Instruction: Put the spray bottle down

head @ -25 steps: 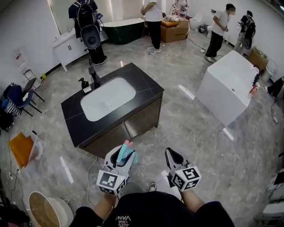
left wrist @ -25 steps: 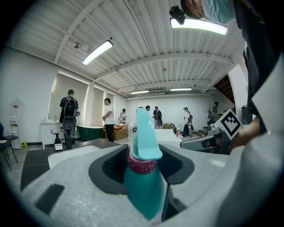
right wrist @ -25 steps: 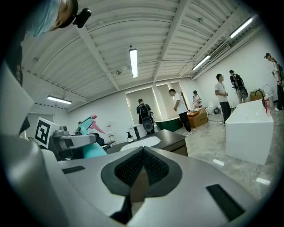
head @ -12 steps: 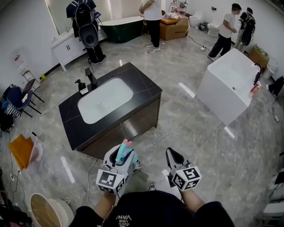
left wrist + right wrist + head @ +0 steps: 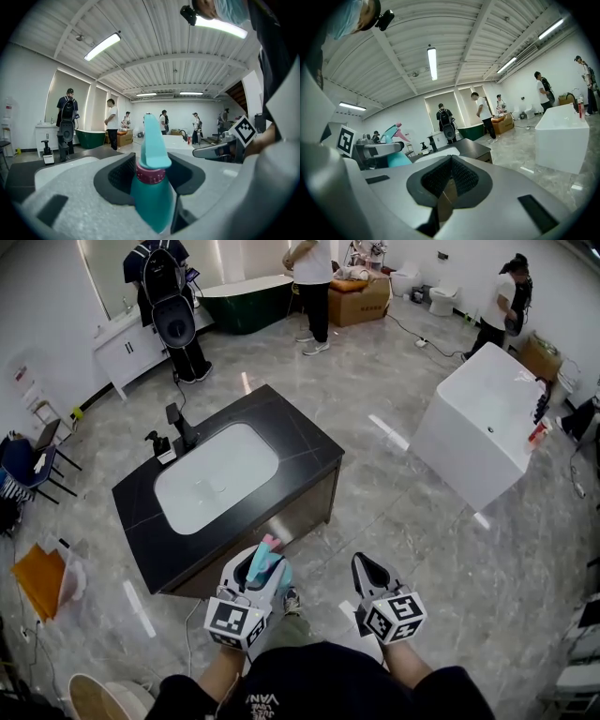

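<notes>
Teal plastic, pink tip: in the head view the spray bottle (image 5: 266,562) stands up between the jaws of the left gripper (image 5: 254,571), held above the grey floor (image 5: 394,512) just short of the near corner of the black counter (image 5: 302,441). The right gripper (image 5: 367,565) is level with it, a little apart. The counter carries a white oval basin (image 5: 217,479); a black tap (image 5: 177,426) and a small dispenser (image 5: 158,446) stand at the basin's far rim. A white tub (image 5: 473,432) stands off to the right with a red bottle (image 5: 535,432) at its edge. Far back, a cardboard box (image 5: 362,299) holds something pale heaped on top, beside a green tub (image 5: 246,301).

Left gripper view: both dark pads press the bottle from either side at the magenta collar and shoulder. The jaws stand roughly half apart, clamped on it. The bottle is upright, with its trigger head above the pads.

Right gripper view: the jaws are closed pad to pad, with nothing between them. The bottle shows at the left in the other gripper, and the counter lies ahead.
</notes>
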`<state>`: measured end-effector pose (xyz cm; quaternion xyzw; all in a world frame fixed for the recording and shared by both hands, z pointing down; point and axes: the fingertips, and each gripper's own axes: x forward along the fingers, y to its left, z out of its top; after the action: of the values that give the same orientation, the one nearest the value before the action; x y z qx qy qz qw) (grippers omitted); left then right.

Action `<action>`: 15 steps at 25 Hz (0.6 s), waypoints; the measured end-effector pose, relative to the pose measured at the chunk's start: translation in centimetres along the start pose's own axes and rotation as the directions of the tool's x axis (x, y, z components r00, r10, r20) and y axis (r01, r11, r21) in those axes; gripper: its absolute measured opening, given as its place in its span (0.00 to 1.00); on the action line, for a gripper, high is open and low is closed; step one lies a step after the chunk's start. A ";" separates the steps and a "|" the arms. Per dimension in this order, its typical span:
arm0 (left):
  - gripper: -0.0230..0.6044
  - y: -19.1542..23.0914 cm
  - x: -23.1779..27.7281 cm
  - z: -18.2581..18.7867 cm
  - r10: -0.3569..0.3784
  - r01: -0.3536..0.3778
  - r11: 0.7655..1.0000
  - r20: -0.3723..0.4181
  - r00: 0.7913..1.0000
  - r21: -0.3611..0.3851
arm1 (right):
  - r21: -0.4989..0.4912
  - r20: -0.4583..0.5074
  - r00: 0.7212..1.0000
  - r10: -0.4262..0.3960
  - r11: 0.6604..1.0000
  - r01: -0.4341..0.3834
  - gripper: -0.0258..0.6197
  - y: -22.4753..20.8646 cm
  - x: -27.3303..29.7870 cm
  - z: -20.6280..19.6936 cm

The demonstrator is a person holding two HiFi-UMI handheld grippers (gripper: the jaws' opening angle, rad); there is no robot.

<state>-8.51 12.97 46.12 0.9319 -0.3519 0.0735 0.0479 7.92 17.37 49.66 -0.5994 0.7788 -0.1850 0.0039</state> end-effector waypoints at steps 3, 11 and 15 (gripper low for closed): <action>0.34 2.8 2.1 0.7 -0.009 0.009 1.000 -0.002 1.000 0.000 | 0.000 0.002 1.000 -0.012 1.000 0.012 0.04 -0.3 3.1 1.2; 0.34 9.5 8.0 1.9 -0.057 0.057 0.998 -0.017 0.998 0.014 | 0.006 0.020 0.998 -0.061 0.998 0.061 0.04 -1.8 10.7 3.9; 0.34 12.5 10.5 2.5 -0.077 0.077 0.997 -0.020 0.997 0.029 | 0.007 0.032 0.996 -0.085 0.996 0.085 0.04 -2.4 13.9 5.1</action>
<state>-8.76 -3.49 45.88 0.9447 -0.3141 0.0855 0.0399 7.41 2.46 48.62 -0.6350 0.7518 -0.1775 0.0102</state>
